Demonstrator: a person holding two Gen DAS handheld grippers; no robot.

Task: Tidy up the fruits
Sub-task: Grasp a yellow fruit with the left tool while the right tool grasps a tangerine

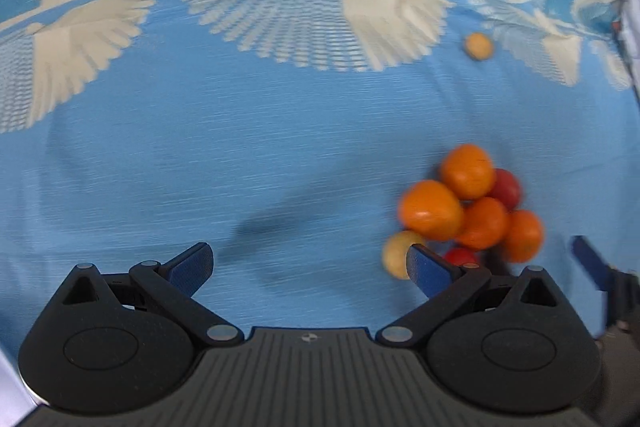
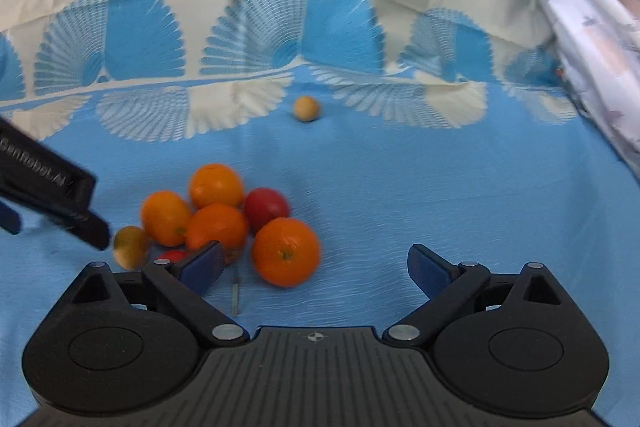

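The left gripper [image 1: 310,269] hovers with its blue-padded fingers spread wide and nothing between them, above a blue cloth with white fan patterns [image 1: 240,147] that covers the desk. Its right finger [image 1: 430,269] sits in front of a pale yellow round fruit [image 1: 396,253] at the near edge of a cluster of fruit. The cluster lies to the right of this gripper's centre line: four orange round fruits [image 1: 432,211], packed against one another, with a dark red fruit [image 1: 507,189] tucked behind them and a second small red fruit [image 1: 460,255] low at the front, partly hidden.

The right gripper [image 2: 316,267] is likewise wide open and empty. The nearest orange fruit [image 2: 286,251] lies just ahead of the gap between its fingers, toward the left one, which overlaps the front of the pile. In this view the black body of the left gripper [image 2: 48,187] reaches in from the left edge, its tip just beside the pale yellow fruit [image 2: 130,247], which is blurred.

A small tan round fruit [image 2: 306,108] lies alone, well apart from the cluster, near the far band of fan patterns. A crumpled white printed sheet [image 2: 580,39] hangs along the right side.
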